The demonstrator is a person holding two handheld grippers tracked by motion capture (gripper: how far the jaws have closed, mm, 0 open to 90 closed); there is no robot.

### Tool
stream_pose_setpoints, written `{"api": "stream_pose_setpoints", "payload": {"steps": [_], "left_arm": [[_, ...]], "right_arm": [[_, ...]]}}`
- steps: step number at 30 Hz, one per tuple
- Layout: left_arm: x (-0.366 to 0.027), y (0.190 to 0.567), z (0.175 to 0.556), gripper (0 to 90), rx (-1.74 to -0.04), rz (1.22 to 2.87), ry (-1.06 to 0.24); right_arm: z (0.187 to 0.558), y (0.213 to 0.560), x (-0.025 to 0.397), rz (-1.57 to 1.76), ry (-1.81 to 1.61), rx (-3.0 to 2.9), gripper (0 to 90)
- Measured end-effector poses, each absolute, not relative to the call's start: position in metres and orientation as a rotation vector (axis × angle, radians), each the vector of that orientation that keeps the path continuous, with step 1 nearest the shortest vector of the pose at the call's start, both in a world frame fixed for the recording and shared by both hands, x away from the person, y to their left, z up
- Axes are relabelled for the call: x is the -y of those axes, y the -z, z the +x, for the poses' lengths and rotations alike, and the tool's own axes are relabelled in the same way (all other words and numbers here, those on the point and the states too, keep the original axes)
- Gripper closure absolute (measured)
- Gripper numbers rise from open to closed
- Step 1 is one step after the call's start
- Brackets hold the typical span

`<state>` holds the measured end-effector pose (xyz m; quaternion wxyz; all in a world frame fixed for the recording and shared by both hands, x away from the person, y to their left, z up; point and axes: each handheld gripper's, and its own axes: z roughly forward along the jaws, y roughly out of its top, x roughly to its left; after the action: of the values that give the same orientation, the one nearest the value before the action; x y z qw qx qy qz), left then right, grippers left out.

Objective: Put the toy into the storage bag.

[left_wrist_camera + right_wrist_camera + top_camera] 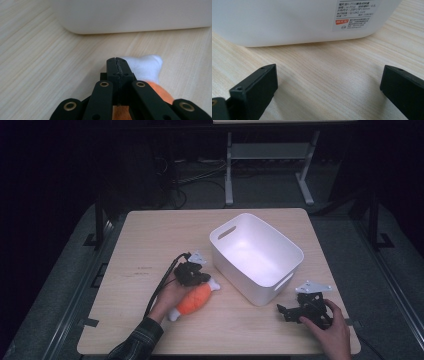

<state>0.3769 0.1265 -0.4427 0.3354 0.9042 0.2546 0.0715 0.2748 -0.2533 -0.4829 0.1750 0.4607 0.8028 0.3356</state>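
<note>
Centrally, the plush drumstick toy (195, 300) lies on the table (150, 240), at about eight o'clock from the white bin (256, 255) and just beside it. The left gripper (192, 274) sits over the toy's white end (146, 66), jaws pressed together with nothing between them. The right gripper (292, 312), at the bin's five o'clock, stands with jaws wide apart. Judged soft and light, the toy should compress; its orange middle offers the fullest hold.

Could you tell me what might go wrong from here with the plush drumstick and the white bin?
1. The left claw is shut above the plush drumstick, seemingly holding nothing, so a lift may leave the toy on the table.
2. The white bin stands just beyond the toy; a low carry could knock its wall.
3. The right claw rests open near the bin's corner and could nudge it.
</note>
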Motion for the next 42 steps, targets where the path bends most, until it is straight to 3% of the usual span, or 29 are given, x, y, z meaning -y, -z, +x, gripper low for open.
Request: {"api": "stream_pose_setpoints", "payload": {"steps": [9, 14, 29, 33, 42], "left_arm": [[-0.133, 0.431, 0.374, 89.4, -0.673, 2.330, -0.170], [-0.140, 0.423, 0.371, 83.1, -0.691, 2.315, -0.161], [-0.161, 0.411, 0.365, 34.2, -0.745, 2.327, -0.124], [-0.165, 0.409, 0.363, 17.2, -0.754, 2.340, -0.111], [-0.173, 0.403, 0.354, 13.3, -0.739, 2.371, -0.096]], "right_arm": [[0.275, 0.483, 0.253, 1.305, -0.951, -2.275, 0.7], [0.275, 0.483, 0.253, 1.305, -0.951, -2.275, 0.7], [0.275, 0.483, 0.253, 1.305, -0.951, -2.275, 0.7], [0.275, 0.483, 0.253, 1.305, -0.951, -2.275, 0.7], [0.275, 0.483, 0.253, 1.305, -0.951, -2.275, 0.7]]}}
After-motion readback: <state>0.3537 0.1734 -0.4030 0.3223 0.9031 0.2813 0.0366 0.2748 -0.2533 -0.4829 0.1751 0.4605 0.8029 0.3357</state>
